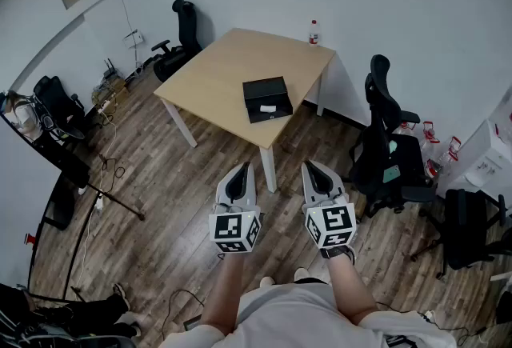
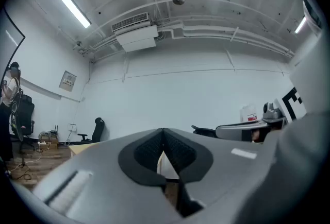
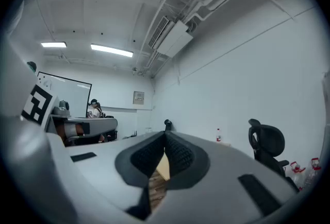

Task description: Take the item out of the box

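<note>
A black open box (image 1: 267, 98) lies on the wooden table (image 1: 216, 74) near its front corner, with a small white item (image 1: 268, 109) inside. My left gripper (image 1: 238, 175) and right gripper (image 1: 318, 172) are held side by side above the floor, well short of the table, both shut with nothing between the jaws. In the left gripper view the shut left gripper (image 2: 164, 138) points at the far wall. The right gripper view shows the right gripper (image 3: 165, 140) closed the same way, with the table edge just past the tips.
A plastic bottle (image 1: 314, 33) stands at the table's far corner. Black office chairs stand at the right (image 1: 388, 146) and far left (image 1: 182, 38). Cables and a stand (image 1: 104, 190) lie on the wood floor at left. A backpack (image 1: 464, 226) sits at right.
</note>
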`<state>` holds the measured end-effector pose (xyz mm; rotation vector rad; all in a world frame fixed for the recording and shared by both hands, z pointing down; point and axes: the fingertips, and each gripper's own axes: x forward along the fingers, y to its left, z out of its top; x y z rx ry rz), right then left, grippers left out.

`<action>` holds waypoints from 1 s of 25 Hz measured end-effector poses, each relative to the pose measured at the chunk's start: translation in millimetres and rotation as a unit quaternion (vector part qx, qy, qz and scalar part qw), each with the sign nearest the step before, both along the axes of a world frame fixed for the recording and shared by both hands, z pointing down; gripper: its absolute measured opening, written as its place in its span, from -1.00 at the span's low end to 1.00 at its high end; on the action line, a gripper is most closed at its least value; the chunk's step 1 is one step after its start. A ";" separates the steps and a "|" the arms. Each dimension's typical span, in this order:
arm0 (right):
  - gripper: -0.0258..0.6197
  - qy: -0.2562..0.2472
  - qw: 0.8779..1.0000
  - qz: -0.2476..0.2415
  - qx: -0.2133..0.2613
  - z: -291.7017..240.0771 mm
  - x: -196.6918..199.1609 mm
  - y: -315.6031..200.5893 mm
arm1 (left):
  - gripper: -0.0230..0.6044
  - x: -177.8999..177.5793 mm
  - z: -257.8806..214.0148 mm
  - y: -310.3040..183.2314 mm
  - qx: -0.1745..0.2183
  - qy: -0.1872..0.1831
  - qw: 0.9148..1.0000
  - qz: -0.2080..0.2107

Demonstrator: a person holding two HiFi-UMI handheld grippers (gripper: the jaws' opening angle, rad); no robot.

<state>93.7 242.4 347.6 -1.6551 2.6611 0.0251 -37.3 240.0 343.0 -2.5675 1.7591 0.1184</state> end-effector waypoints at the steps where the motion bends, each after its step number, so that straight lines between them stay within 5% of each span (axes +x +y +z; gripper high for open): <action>1: -0.88 0.002 1.000 -0.001 0.002 0.0 -1.0 -3.9 | -0.90 1.1 0.5 -3.4 0.001 -0.001 1.000 0.000; 25: -0.88 -0.005 1.000 -0.015 0.023 -21.1 43.9 -45.9 | -0.90 15.0 -10.6 -45.3 0.008 0.003 0.999 -0.031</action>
